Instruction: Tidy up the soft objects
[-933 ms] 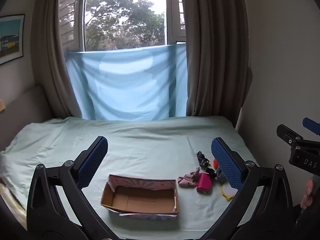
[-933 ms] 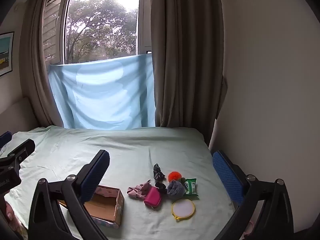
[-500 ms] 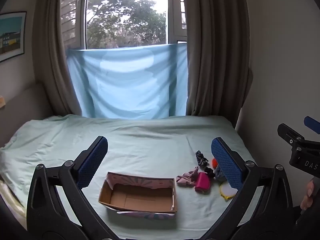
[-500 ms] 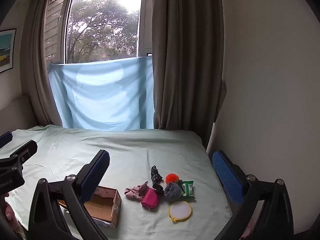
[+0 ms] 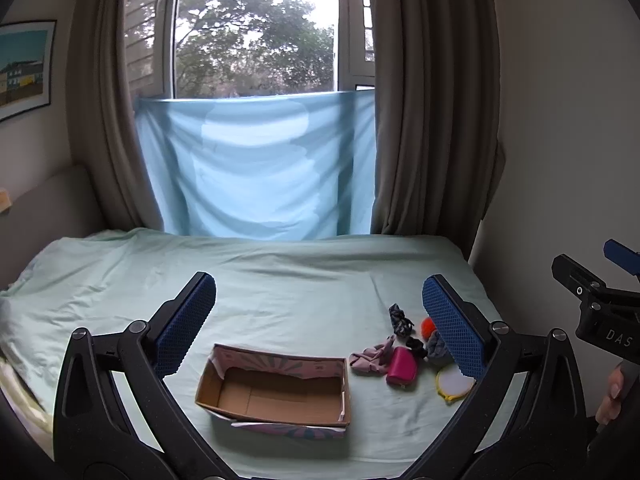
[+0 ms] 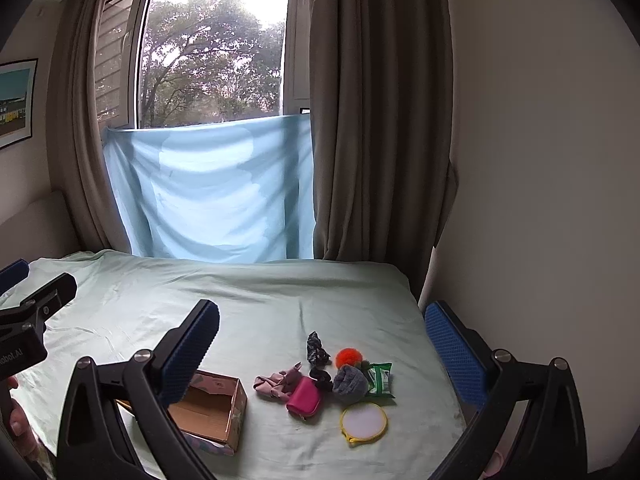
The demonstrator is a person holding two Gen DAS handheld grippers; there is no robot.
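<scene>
An empty cardboard box (image 5: 276,392) (image 6: 212,410) with a patterned outside sits on the pale green bed sheet (image 5: 280,292). To its right lies a small heap: a pink cloth (image 6: 276,385), a magenta pouch (image 6: 305,397), a dark patterned scrunchie (image 6: 317,347), an orange pompom (image 6: 349,357), a grey knitted ball (image 6: 349,382), a green packet (image 6: 379,378) and a round yellow-rimmed pad (image 6: 363,420). My left gripper (image 5: 318,316) hangs open above the box. My right gripper (image 6: 322,344) hangs open above the heap. Nothing is between either pair of fingers.
A blue cloth (image 5: 260,172) hangs under the window between brown curtains (image 6: 380,120). A plain wall (image 6: 540,160) runs along the bed's right edge. A framed picture (image 5: 24,68) hangs at left. A hand (image 5: 610,392) holds the other gripper's handle.
Both views have drifted slightly: the box and the heap sit a little lower and nearer in the frames. Both grippers stay open and nothing on the bed has moved.
</scene>
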